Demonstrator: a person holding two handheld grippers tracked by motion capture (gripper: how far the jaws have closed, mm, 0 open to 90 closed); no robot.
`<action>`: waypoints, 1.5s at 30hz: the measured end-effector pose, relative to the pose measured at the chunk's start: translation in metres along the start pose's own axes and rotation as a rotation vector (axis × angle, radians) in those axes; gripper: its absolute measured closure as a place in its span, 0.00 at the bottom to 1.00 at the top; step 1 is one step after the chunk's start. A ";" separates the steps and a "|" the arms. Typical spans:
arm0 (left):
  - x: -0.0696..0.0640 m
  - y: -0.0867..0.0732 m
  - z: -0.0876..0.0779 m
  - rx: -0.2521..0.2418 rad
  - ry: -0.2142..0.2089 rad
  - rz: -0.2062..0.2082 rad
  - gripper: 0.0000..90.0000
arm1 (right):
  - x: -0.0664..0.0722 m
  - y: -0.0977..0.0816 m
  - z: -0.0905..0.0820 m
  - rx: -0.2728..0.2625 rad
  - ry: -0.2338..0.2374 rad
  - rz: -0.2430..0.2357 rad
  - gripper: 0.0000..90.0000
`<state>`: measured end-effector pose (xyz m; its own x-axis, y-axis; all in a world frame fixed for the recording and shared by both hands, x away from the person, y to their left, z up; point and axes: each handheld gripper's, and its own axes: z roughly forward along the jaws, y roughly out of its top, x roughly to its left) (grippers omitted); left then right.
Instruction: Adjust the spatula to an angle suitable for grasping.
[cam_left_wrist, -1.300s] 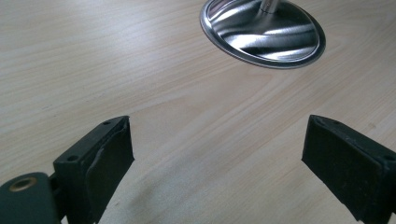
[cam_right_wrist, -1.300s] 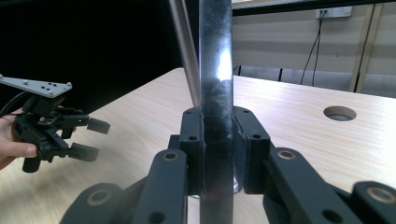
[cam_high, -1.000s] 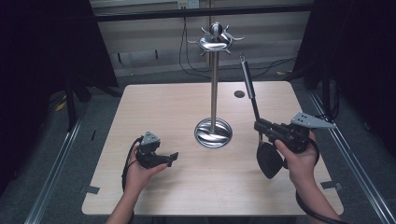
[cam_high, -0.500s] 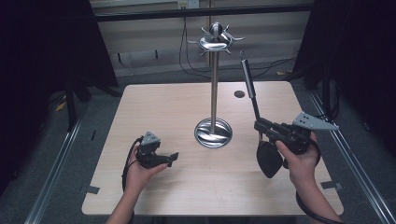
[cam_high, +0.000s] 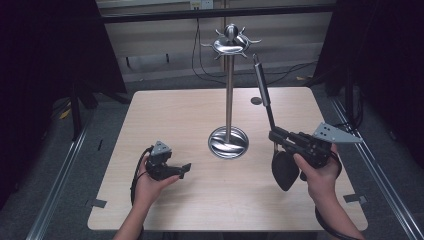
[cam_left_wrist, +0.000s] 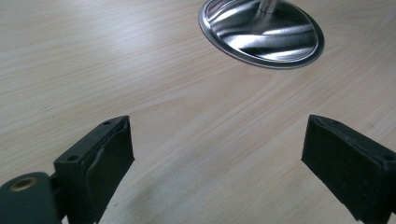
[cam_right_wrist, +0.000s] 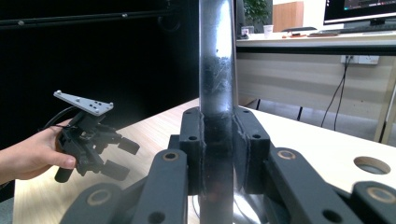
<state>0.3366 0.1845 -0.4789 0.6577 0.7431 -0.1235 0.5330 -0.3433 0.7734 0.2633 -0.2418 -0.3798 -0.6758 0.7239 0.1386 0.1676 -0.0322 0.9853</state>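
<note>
Matt pale wood table (cam_high: 165, 120), glossy polished metal stand (cam_high: 229, 100), scuffed black ladle (cam_high: 284, 167)

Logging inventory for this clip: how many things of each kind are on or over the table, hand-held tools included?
Metal hook stand: 1
Black ladle, clamped in the right tool: 1
Hand-held tools, counting the left tool: 2
Total: 4

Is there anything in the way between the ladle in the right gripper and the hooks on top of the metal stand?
Nothing visible. The right gripper holds the ladle upright beside the stand; only open air lies between its handle tip and the hooks.
</note>
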 end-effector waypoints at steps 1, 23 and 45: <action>0.000 0.000 0.000 0.000 -0.001 0.000 0.10 | 0.001 0.000 0.000 0.001 0.003 -0.002 0.84; 0.002 -0.001 0.000 0.006 0.006 0.003 0.10 | 0.008 0.001 0.013 0.013 0.018 -0.019 0.84; 0.003 -0.001 -0.001 0.004 0.004 0.004 0.10 | 0.010 -0.002 0.035 0.063 -0.016 -0.034 0.84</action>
<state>0.3376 0.1870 -0.4793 0.6578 0.7439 -0.1177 0.5322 -0.3485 0.7716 0.2818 -0.2102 -0.3837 -0.6703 0.7348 0.1035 0.1901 0.0351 0.9811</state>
